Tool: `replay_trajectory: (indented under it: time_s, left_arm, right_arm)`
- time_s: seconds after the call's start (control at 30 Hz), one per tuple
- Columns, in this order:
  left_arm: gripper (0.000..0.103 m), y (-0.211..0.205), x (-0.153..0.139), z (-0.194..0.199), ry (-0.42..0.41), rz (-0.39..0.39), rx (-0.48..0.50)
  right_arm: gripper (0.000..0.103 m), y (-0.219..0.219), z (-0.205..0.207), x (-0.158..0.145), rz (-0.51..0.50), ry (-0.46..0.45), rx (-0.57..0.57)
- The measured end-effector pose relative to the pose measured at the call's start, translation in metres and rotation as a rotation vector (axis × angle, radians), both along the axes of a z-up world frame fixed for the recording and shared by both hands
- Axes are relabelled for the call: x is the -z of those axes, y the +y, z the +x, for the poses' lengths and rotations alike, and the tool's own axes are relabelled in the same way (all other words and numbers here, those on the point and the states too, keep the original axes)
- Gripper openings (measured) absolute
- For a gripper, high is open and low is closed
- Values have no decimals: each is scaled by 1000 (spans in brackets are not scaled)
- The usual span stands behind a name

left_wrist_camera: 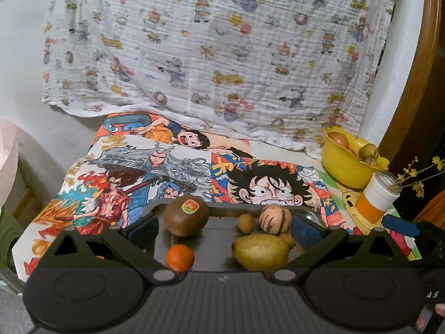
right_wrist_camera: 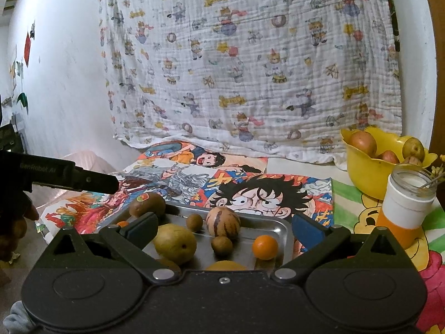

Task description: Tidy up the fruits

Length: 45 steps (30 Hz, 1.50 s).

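Now both grippers hang over the tray with their jaws spread wide and nothing between the pads. My right gripper has its jaws as far apart as they go; framed between them lie the pear, the striped fruit, two small brown fruits and the small orange, which sits just inside the right-hand jaw. The kiwi is beyond the left-hand jaw tip. The bowl already holding fruit stands well off to the right of the jaws, past the jar.

In my left gripper, also empty and wide, the kiwi sits just ahead of the left jaw, another orange is close in near the palm, and the pear leans toward the right jaw.

I judge the step is picking the next fruit for the bowl. To do it well I choose one piece only — the small orange near the right jaw looks the cleanest, as it stands apart from its neighbours. I centre it between the pads, come down low enough to grip at its widest part, and close gently — round fruit may roll or squirt out. I keep the left gripper clear of the right one's path.
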<state>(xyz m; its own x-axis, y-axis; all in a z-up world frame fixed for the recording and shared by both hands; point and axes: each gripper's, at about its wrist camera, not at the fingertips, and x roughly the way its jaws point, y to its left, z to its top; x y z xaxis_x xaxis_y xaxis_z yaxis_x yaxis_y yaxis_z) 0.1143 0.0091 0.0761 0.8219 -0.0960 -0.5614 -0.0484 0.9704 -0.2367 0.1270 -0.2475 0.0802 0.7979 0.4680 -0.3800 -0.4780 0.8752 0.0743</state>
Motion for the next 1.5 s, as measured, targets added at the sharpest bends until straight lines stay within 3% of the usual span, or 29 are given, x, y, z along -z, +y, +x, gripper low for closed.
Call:
replay_trajectory:
  time_s: [0.23, 0.63, 0.87, 1.27, 1.5]
  left_arm:
    - [102, 5, 10, -17, -11, -23, -30]
    - [102, 2, 18, -62, -89, 71, -95]
    - [102, 4, 24, -83, -107, 87, -124]
    - [103, -5, 40, -105, -122, 118, -104]
    - [103, -10, 47, -110, -138, 182, -98]
  right_arm:
    - [102, -1, -14, 7, 32, -26, 31]
    - [102, 8, -38, 15, 44, -75, 28]
    - [102, 13, -50, 20, 60, -88, 27]
    - [102, 21, -73, 31, 49, -126, 34]
    - [102, 16, -76, 38, 52, -124, 55]
